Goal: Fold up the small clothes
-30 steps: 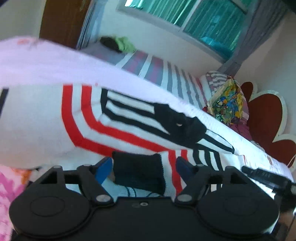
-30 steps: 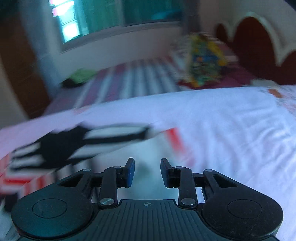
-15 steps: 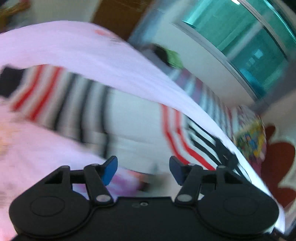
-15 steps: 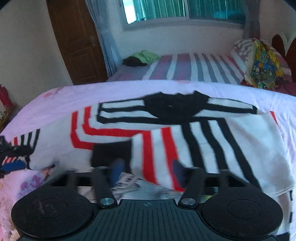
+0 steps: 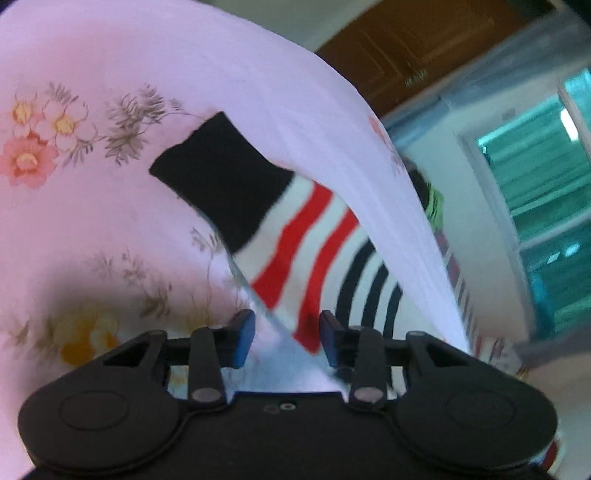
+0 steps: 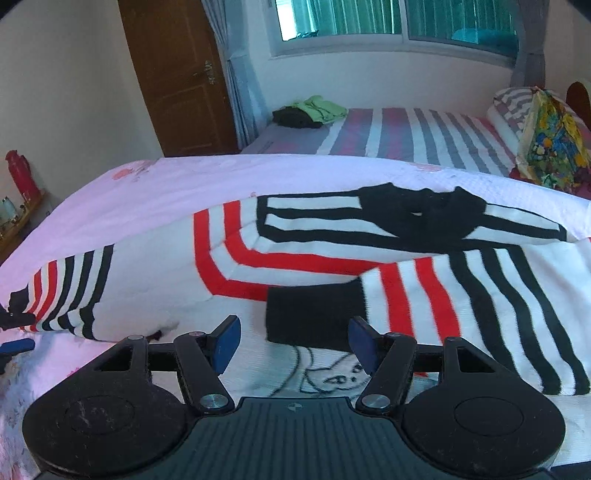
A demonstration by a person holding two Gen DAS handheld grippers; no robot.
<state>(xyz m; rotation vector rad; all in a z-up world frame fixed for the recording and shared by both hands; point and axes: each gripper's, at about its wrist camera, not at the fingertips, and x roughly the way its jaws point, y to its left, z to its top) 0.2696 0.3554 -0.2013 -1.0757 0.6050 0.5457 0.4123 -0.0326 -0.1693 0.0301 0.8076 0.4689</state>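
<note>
A small white sweater (image 6: pixel 155 280) with red and black stripes lies flat on the pink bed cover (image 6: pixel 155 192). Its right sleeve is folded across the body, with the black cuff (image 6: pixel 314 314) just ahead of my right gripper (image 6: pixel 291 341), which is open and empty. The left sleeve stretches out to the left. In the left wrist view my left gripper (image 5: pixel 283 338) is open, with the edge of that left sleeve (image 5: pixel 295 243) between its fingers; the sleeve's black cuff (image 5: pixel 221 177) lies ahead on the cover.
A second bed with a striped sheet (image 6: pixel 406 133) stands behind, with green and dark clothes (image 6: pixel 314 110) and a colourful pillow (image 6: pixel 554 136) on it. A brown door (image 6: pixel 177 74) and a window (image 6: pixel 406 18) are beyond. A red bottle (image 6: pixel 20 173) stands far left.
My left gripper has swung left from the folded right cuff to the outstretched left sleeve. My right gripper has opened wider and drawn back in front of the folded cuff.
</note>
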